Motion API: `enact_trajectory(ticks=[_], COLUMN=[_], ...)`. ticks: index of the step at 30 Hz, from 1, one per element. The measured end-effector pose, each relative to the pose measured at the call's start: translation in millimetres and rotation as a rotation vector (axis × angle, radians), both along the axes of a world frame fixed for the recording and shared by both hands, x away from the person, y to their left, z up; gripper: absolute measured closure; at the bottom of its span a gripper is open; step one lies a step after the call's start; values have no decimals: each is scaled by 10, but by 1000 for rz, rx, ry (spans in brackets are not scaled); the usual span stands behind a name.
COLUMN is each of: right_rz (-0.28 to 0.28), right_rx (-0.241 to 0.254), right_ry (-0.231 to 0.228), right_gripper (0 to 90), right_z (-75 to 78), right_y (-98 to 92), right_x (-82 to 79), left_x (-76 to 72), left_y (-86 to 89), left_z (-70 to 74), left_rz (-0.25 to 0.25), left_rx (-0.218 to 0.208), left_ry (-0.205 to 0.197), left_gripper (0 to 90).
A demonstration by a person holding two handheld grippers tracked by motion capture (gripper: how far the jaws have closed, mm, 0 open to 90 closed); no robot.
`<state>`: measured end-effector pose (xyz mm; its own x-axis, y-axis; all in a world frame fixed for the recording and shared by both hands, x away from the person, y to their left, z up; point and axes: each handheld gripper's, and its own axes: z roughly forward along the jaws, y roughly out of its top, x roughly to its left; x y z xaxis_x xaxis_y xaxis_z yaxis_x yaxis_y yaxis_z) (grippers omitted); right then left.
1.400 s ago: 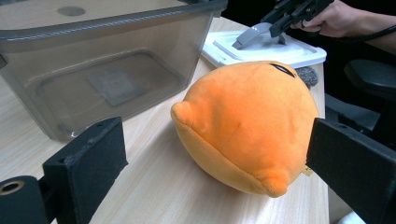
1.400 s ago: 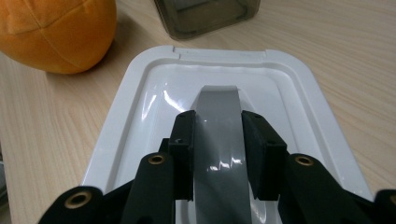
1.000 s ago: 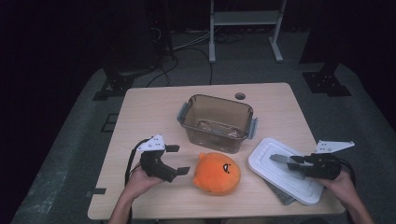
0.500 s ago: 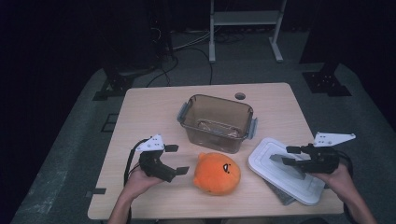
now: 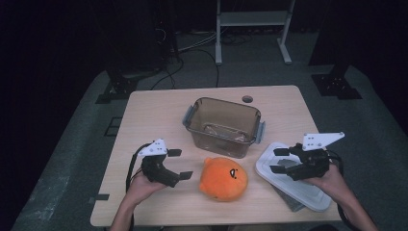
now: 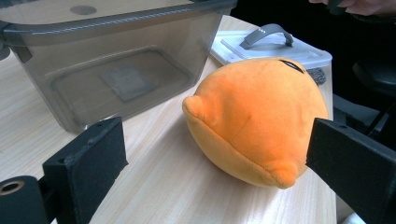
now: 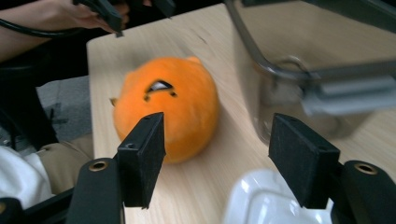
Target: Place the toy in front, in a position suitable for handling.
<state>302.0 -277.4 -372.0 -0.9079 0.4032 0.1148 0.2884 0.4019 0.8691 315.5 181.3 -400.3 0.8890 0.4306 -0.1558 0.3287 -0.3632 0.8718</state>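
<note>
An orange plush toy (image 5: pixel 223 178) lies on the wooden table (image 5: pixel 159 115), in front of a clear brownish container (image 5: pixel 219 136). My left gripper (image 5: pixel 181 163) rests left of the toy, open, with the toy (image 6: pixel 254 116) just ahead of its jaws. A white lid (image 5: pixel 308 192) with a grey handle lies at the right. My right gripper (image 5: pixel 276 160) hovers above that lid, open; its jaws have just been opening and nothing is between them. In the right gripper view it (image 7: pixel 223 156) faces the toy (image 7: pixel 168 102) and the container's wall (image 7: pixel 261 93).
The container (image 6: pixel 116 70) has latch handles at both ends and a flat label inside. A small round hole (image 5: pixel 247 99) sits near the table's far edge. A white shelf frame (image 5: pixel 252 19) stands on the floor beyond. The table's left half is bare wood.
The right gripper has risen off the white lid and moved a little toward the middle, its jaws spreading wider. The lid stays flat on the table. The left gripper has not moved.
</note>
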Motion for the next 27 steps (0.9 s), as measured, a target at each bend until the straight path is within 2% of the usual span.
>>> enact_trajectory(ticks=[5,11,27], right_rz=[56,119,229], right_rx=[-9,-19,-74], right_ry=[-9,-13,5], right_gripper=[328,322,300], right_z=[73,91,12], right_y=[216,473,1069], right_x=[-2,28,133], left_x=[5,1,6], left_y=[16,14,57], left_z=[-8,-21,-40], left_rz=[7,9,20], left_rx=[3,12,24], left_ry=[0,-1,2], left_gripper=[39,39,39])
